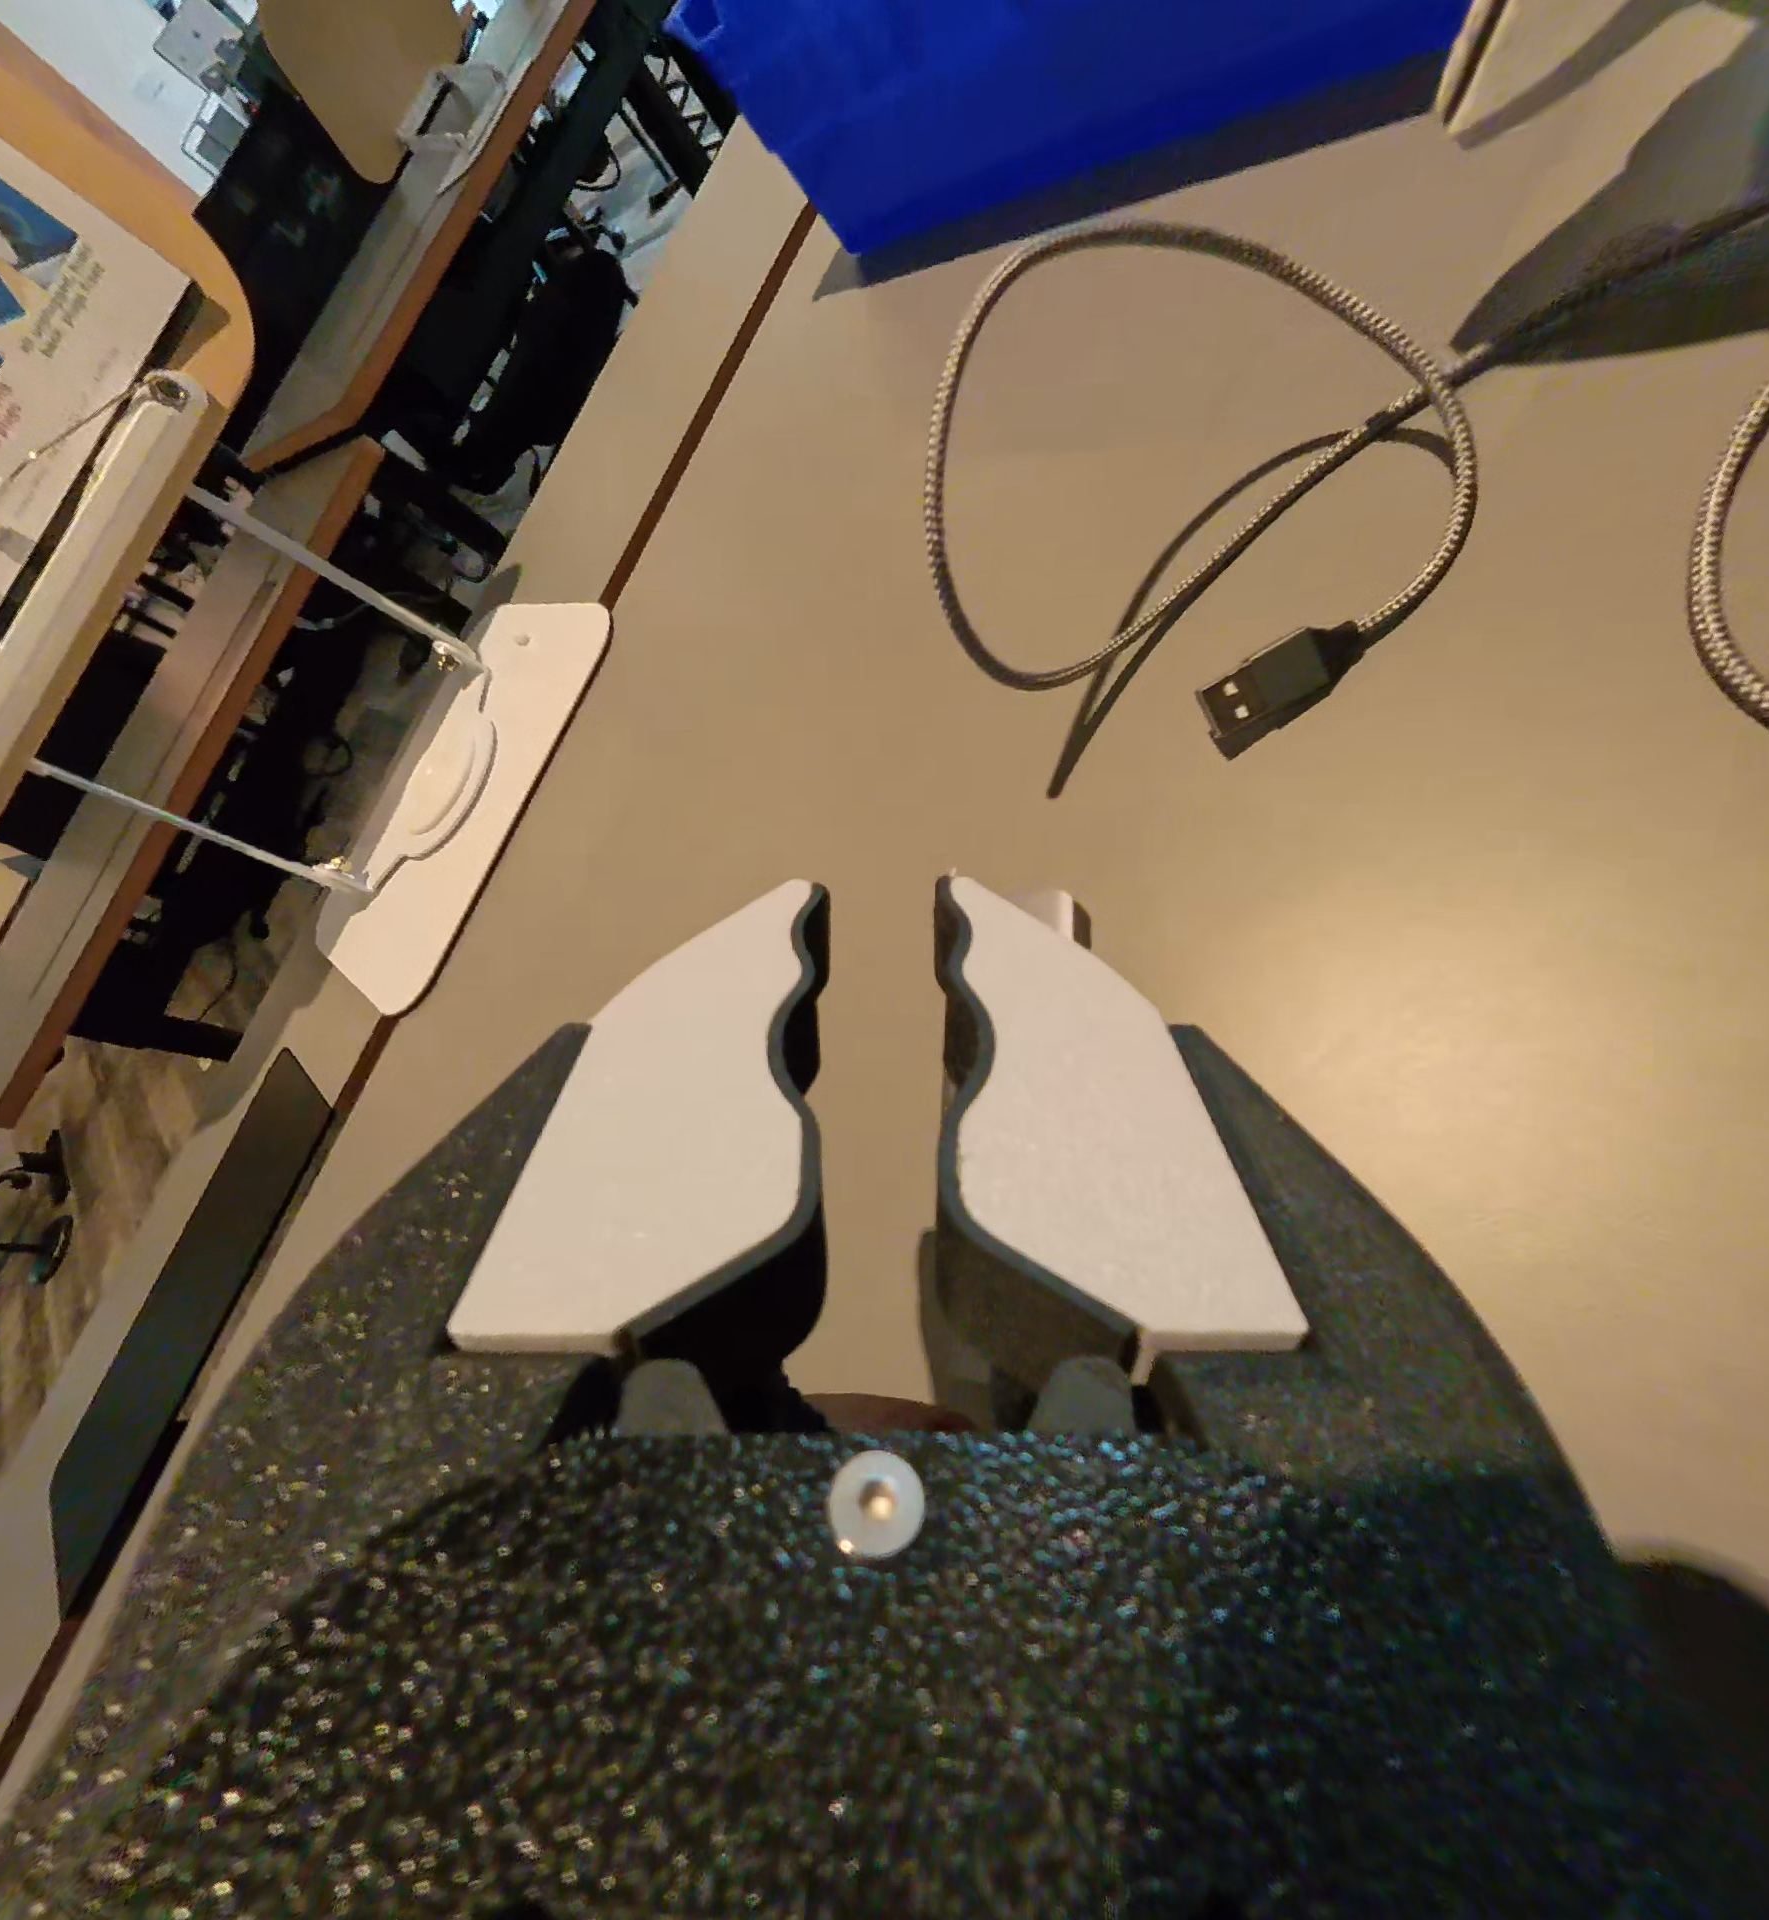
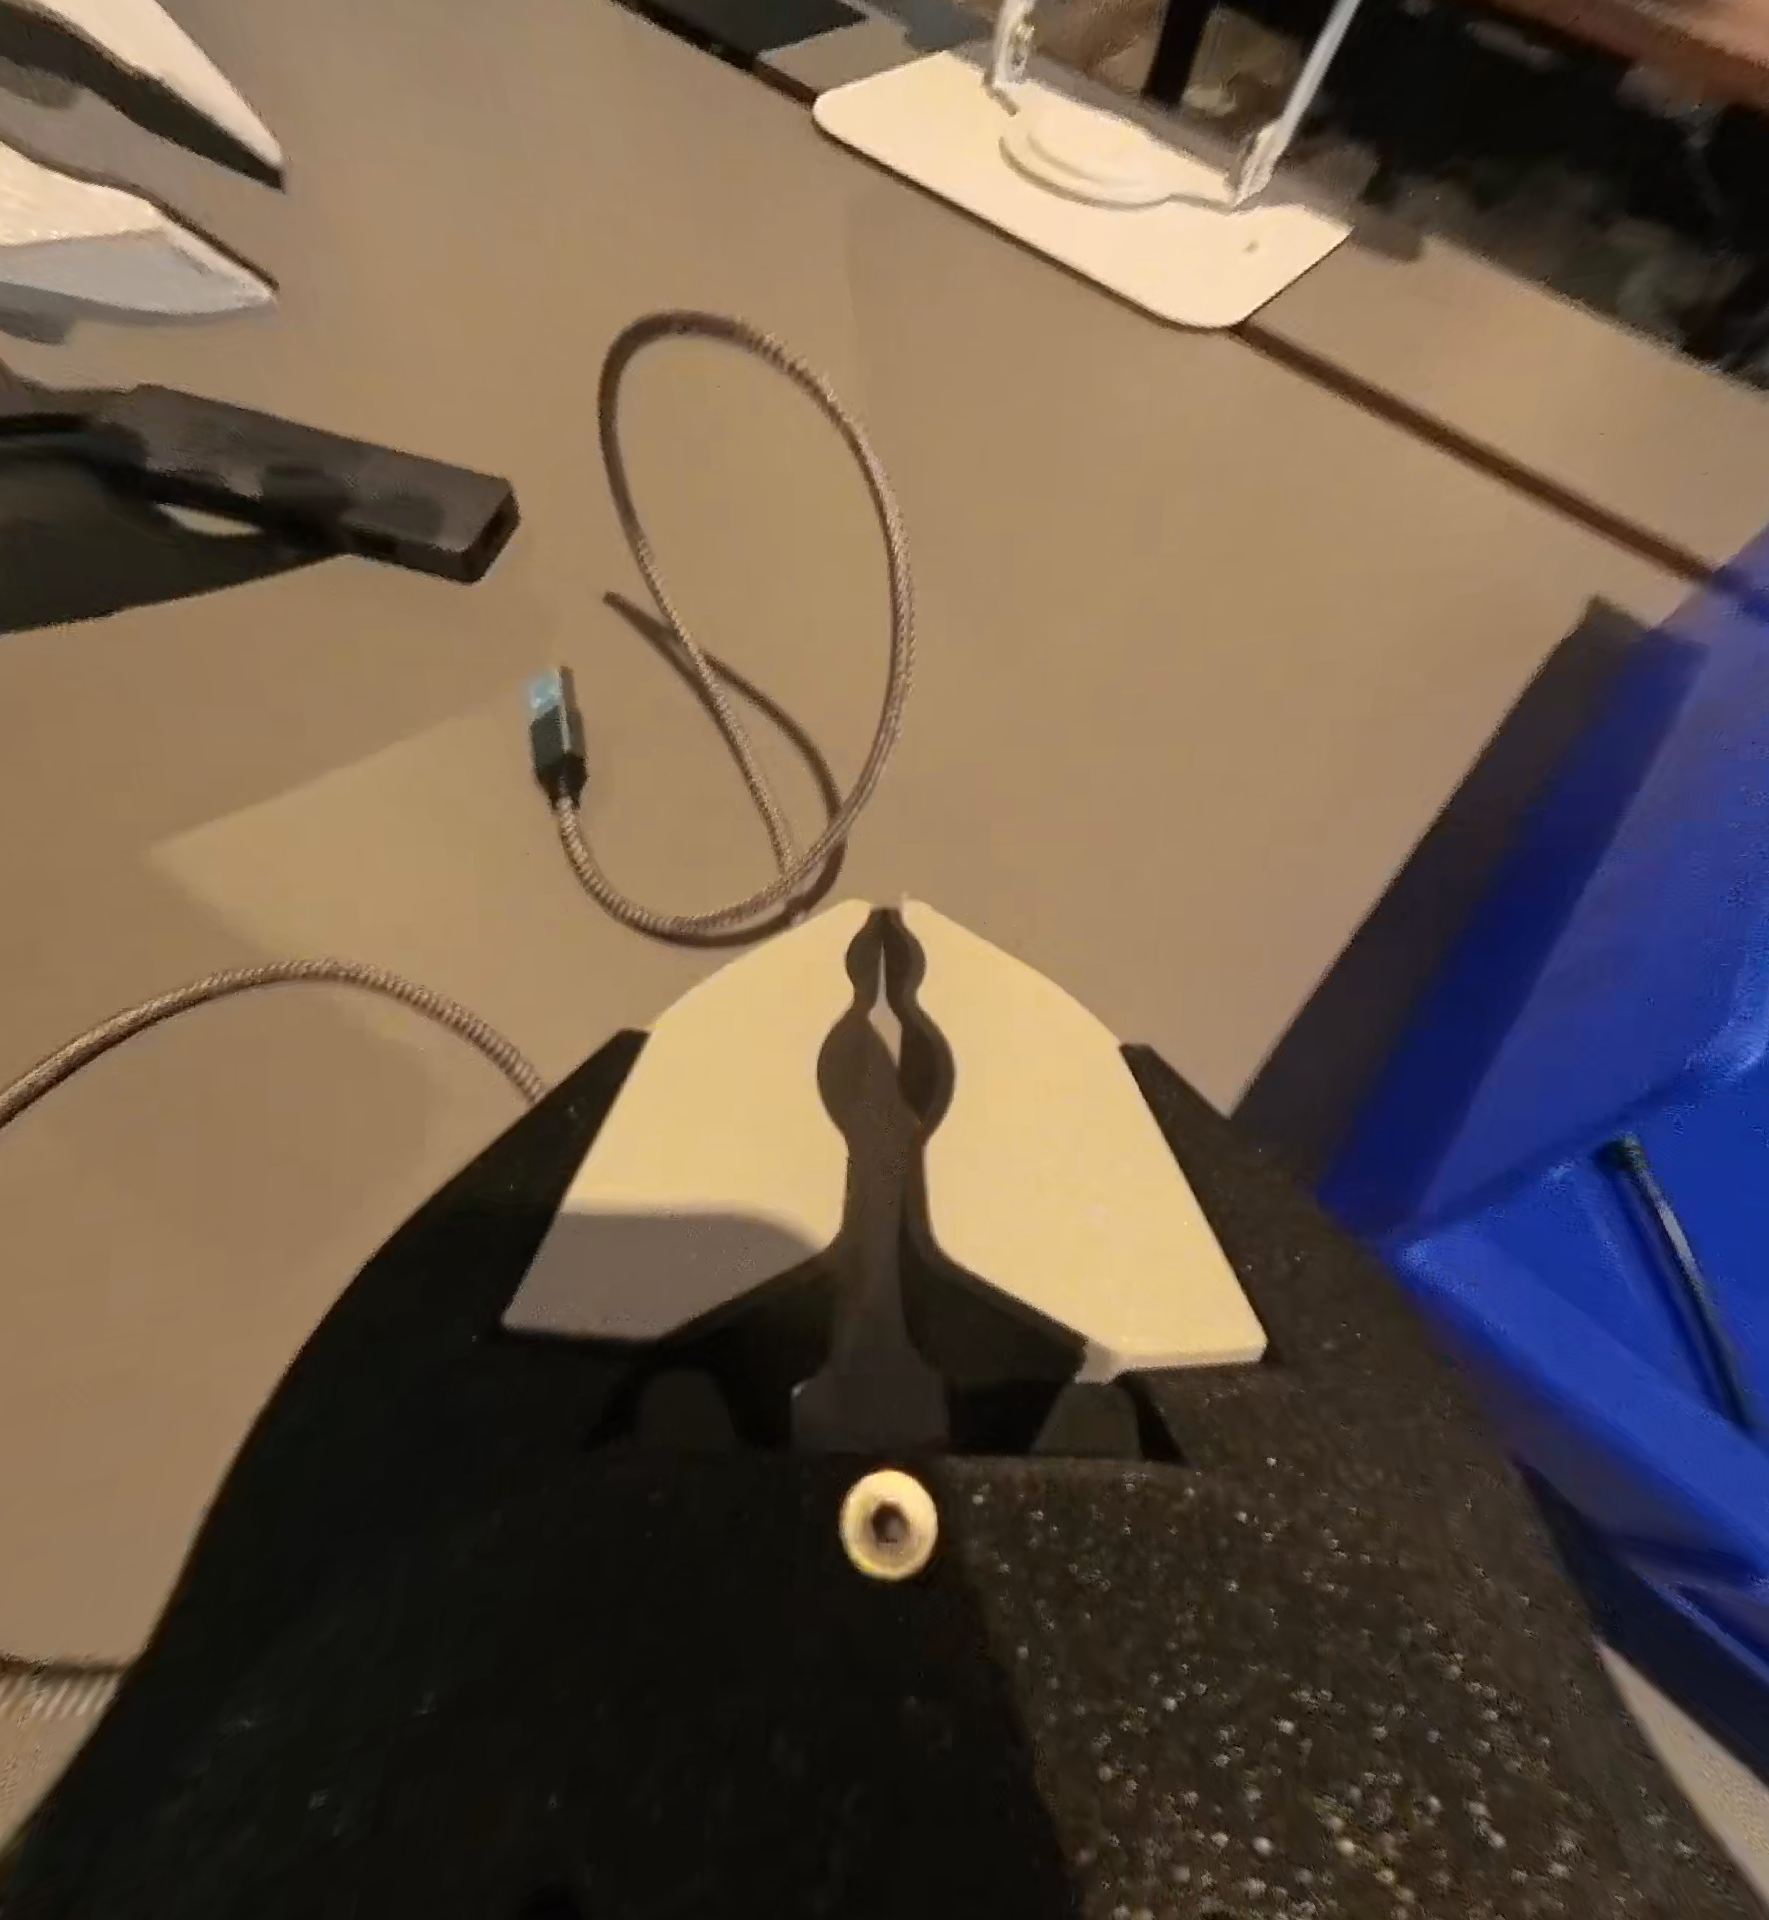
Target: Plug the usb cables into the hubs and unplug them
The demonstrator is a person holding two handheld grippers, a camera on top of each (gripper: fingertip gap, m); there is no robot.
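Observation:
A grey braided usb cable lies looped on the tan table, its plug free and flat; the plug also shows in the right wrist view. My right gripper is shut on this cable, a short way back along it from the plug. A dark hub sticks out beside my left gripper's white fingers. In the left wrist view only the hub's grey end peeks out past the right finger. My left gripper has its jaws a little apart, with bare table between them.
A blue bin stands close on the right, with a black tie in it; the bin also shows at the top of the left wrist view. A white stand base sits at the table's edge. A second braided cable runs near me. About 20 centimetres separates my left fingertips from my right.

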